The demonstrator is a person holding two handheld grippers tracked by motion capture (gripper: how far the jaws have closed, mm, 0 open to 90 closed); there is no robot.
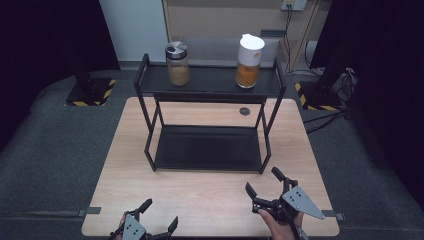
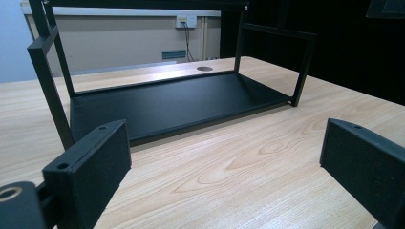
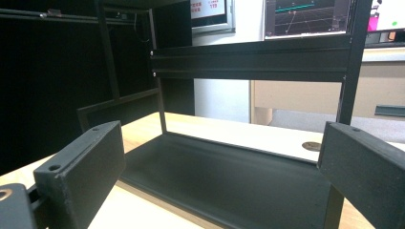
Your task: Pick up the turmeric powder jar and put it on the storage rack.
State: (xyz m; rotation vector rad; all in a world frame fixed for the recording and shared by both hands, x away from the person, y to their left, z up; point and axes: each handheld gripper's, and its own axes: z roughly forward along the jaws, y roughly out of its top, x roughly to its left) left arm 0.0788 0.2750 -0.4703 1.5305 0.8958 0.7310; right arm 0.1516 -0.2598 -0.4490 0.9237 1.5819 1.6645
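A black two-tier metal rack [image 1: 150, 135] stands in the middle of the wooden table [image 1: 200, 195]. Its top shelf carries a glass jar with a silver lid [image 1: 177, 64] on the left and a white-capped jar of orange powder [image 1: 248, 61] on the right. The bottom shelf [image 2: 176, 102] [image 3: 229, 176] is bare. My left gripper [image 1: 160, 215] [image 2: 224, 167] rests low at the table's front edge, open and holding nothing. Over the front right of the table my right gripper [image 1: 263, 181] [image 3: 224, 167] is open as well, pointed at the rack.
A round cable hole [image 1: 244, 111] sits in the table behind the rack. Dark carpet surrounds the table. Black stand bases with yellow hazard stripes [image 1: 90, 92] [image 1: 320, 95] stand at the far left and far right. Cables run along the back wall.
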